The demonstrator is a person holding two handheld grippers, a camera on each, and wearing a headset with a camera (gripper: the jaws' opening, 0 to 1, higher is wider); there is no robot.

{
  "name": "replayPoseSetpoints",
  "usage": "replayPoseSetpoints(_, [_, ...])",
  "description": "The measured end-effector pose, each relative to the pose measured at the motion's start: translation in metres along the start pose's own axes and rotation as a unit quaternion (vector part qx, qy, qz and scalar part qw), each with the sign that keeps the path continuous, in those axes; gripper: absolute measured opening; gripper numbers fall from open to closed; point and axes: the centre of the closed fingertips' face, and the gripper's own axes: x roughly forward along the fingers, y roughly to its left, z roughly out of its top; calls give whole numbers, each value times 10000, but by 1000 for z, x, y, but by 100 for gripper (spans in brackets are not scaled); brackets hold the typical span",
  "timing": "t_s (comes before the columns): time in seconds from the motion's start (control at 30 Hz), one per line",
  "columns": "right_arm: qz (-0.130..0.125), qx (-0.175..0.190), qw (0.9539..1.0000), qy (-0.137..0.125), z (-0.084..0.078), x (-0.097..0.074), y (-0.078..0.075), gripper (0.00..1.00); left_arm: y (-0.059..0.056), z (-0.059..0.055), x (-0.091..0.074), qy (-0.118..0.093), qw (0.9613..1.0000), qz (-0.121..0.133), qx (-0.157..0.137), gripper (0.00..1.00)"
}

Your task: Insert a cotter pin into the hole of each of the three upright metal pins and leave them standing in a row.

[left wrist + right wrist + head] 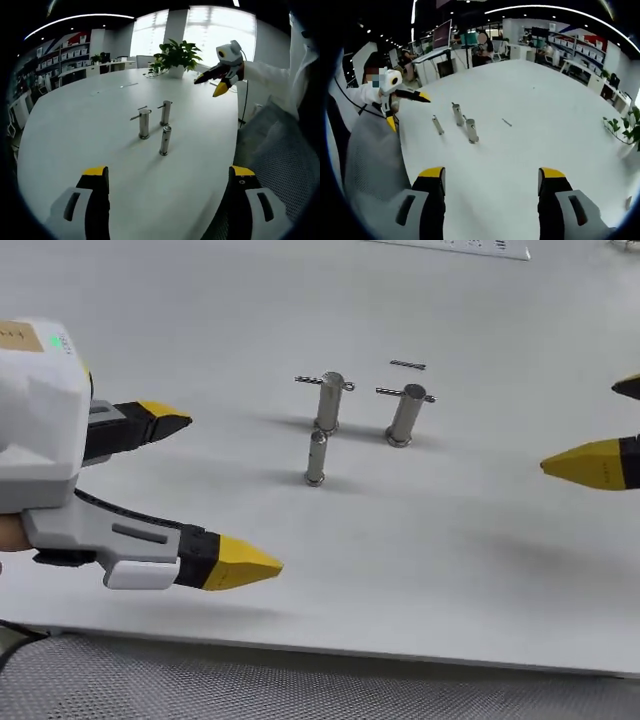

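— Pins left to do?
— One: the short bare pin (316, 457), standing straight ahead of the left gripper (230, 493), whose jaws are spread wide on nothing. Just beyond it, the taller pin (329, 405) and its neighbour (405, 415) each carry a cotter pin through the top.
— And the spare?
— The loose cotter pin (407, 365) lies flat on the table (450, 570), past the uprights and ahead of the right gripper (580, 427), whose jaws are also wide apart and empty.
— How would you go about it?
— Pinch the wire near one end with the right tips, leaving the rest free to enter. Steady the bare pin low on its shank, hole clear. It's a slim, polished steel cylinder on a small flared foot, so I'd expect it to tip or slip. Thin wire on a smooth matt top offers little purchase.
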Motion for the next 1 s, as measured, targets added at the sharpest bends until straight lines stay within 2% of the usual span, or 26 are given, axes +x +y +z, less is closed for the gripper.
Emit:
replayPoseSetpoints(0.33, [203, -670, 9975, 115, 36, 22, -21, 61, 3, -3, -5, -109, 9995, 106, -272, 99])
replayPoseSetpoints(0.5, [409, -1066, 9932, 250, 50, 40, -26, 54, 5, -3, -8, -169, 9990, 189, -375, 99])
replayPoseSetpoints(0.57, [492, -1139, 9918, 322, 53, 49, -27, 49, 5, -5, -8, -151, 9989, 197, -400, 98])
replayPoseSetpoints(0.67, [589, -1245, 9897, 392, 58, 61, -28, 47, 4, -6, -8, -160, 9985, 173, -496, 96])
replayPoseSetpoints(0.87, [735, -1490, 9844, 586, 63, 81, -32, 39, 5, -2, -10, -277, 9977, 213, -578, 96])
replayPoseSetpoints(0.93, [830, -1824, 9773, 688, 65, 90, -35, 36, 7, -1, -10, -309, 9974, 230, -602, 95])
replayPoseSetpoints(1.0, [875, -1882, 9753, 752, 65, 95, -37, 31, 7, 0, -10, -332, 9973, 239, -609, 95])
